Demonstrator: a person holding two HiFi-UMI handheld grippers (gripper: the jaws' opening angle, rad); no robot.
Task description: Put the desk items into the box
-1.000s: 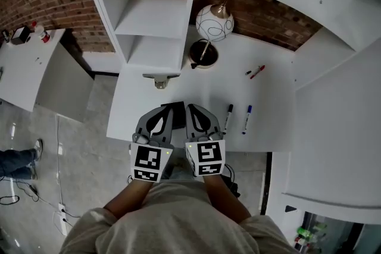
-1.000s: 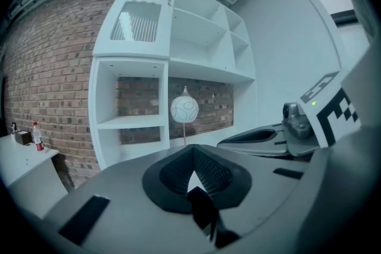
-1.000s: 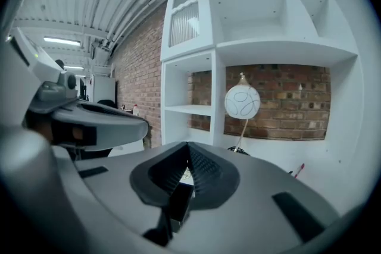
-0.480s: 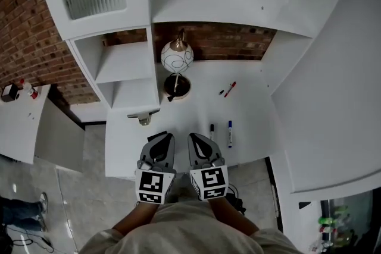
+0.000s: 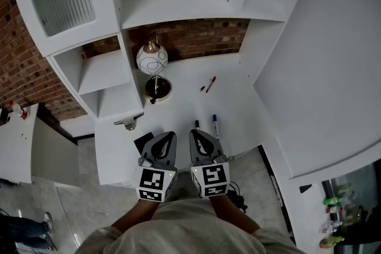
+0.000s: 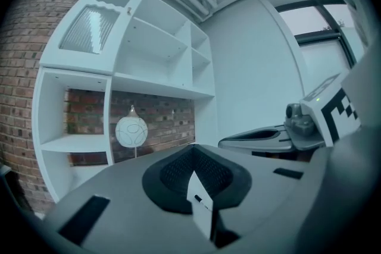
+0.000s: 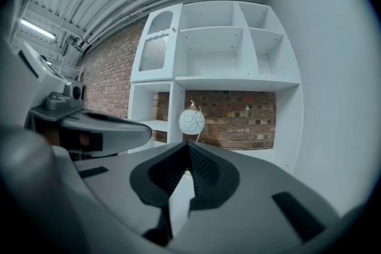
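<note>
In the head view, the lamp [image 5: 152, 59] with its round white globe stands at the back of the white desk [image 5: 232, 104], against the brick wall [image 5: 196, 38]. To the lamp's right lies a red pen [image 5: 211, 81] with a small dark cap [image 5: 202, 88] just beside it. Nearer the person than the lamp, a blue marker [image 5: 215, 126] and a black marker [image 5: 197, 124] lie side by side, just ahead of the right gripper [image 5: 194, 133]. The left gripper [image 5: 170, 135] is held alongside it, on the person's side of the lamp. A dark box-like thing [image 5: 144, 141] shows at the left gripper's outer side, partly hidden. In the left gripper view, the jaws are together with nothing clamped. The lamp stands beyond them, up and to the left of the tips, and the right gripper is off to the side. In the right gripper view, the jaws are pressed together and empty, with the lamp's globe just above their tips in front of the brick.
</note>
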